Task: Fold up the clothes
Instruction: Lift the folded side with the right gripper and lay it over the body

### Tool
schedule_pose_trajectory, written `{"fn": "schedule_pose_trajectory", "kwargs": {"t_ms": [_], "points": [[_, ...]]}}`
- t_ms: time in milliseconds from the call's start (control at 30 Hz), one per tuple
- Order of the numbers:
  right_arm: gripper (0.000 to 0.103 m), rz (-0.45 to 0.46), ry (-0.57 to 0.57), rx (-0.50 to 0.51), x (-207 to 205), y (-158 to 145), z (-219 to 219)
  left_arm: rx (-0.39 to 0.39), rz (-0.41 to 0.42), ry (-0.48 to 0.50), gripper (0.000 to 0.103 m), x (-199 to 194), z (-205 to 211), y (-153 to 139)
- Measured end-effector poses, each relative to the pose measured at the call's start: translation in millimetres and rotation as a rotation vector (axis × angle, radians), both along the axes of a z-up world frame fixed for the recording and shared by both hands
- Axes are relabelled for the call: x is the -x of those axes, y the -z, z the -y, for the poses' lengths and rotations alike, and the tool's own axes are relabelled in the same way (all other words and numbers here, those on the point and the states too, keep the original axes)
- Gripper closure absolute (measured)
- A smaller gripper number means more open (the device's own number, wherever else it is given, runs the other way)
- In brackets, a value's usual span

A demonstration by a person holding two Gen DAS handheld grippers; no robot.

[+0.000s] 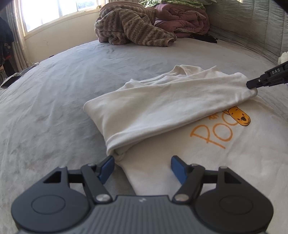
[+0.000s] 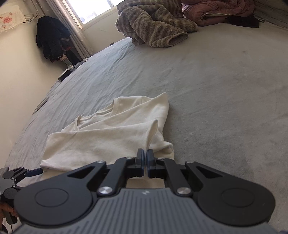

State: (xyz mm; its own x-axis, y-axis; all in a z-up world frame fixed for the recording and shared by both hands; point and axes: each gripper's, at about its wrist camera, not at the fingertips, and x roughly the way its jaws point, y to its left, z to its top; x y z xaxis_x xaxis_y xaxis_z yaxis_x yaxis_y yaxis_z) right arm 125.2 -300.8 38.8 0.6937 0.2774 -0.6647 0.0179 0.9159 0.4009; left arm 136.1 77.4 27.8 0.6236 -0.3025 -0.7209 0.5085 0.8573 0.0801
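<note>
Left wrist view looks down over a grey bed cover (image 1: 54, 111) on which a white T-shirt (image 1: 162, 111) lies spread, its left side folded over the front so that the fold partly covers an orange print with a yellow bear face (image 1: 240, 117). The left gripper (image 1: 142, 168) hovers just above the shirt's near edge with its blue pads standing wide apart and nothing between them; the rolled lower corner of the fold lies just ahead of its left pad. At the right edge of this view, the right gripper (image 1: 252, 85) touches the far corner of the folded layer. Right wrist view shows that gripper (image 2: 145, 157) with its jaws drawn together, pinching a raised peak of the white cloth that stands up between the pads. Farther back on the bed lie a striped brown blanket (image 1: 129, 27) and a folded mauve quilt (image 1: 181, 19), well apart from the shirt, under a bright window (image 1: 54, 10).
</note>
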Motion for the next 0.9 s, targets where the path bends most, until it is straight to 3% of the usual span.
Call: {"fn": "schedule_pose_trajectory", "kwargs": {"t_ms": [267,500,667,800,900], "points": [[0.098,0.002,0.012,-0.119,0.9,-4.9,14.3,0.001,0.049,-0.035,0.032,1.2,-6.7,-2.5],[0.098,-0.006,0.023,-0.285,-5.0,-5.4,30.8,-0.009,0.221,-0.021,0.034,3.3,-4.9,-10.9],[0.098,-0.003,0.013,-0.214,-8.7,-7.1,28.3,-0.025,0.227,0.05,0.041,4.0,5.1,-2.1],[0.098,-0.004,0.0,-0.155,-13.9,-5.5,25.8,-0.114,0.243,0.111,0.045,12.2,15.6,4.9],[0.097,-0.003,-0.021,-0.102,-15.3,-5.2,21.5,-0.131,0.206,0.124,0.045,12.8,15.4,3.4]]}}
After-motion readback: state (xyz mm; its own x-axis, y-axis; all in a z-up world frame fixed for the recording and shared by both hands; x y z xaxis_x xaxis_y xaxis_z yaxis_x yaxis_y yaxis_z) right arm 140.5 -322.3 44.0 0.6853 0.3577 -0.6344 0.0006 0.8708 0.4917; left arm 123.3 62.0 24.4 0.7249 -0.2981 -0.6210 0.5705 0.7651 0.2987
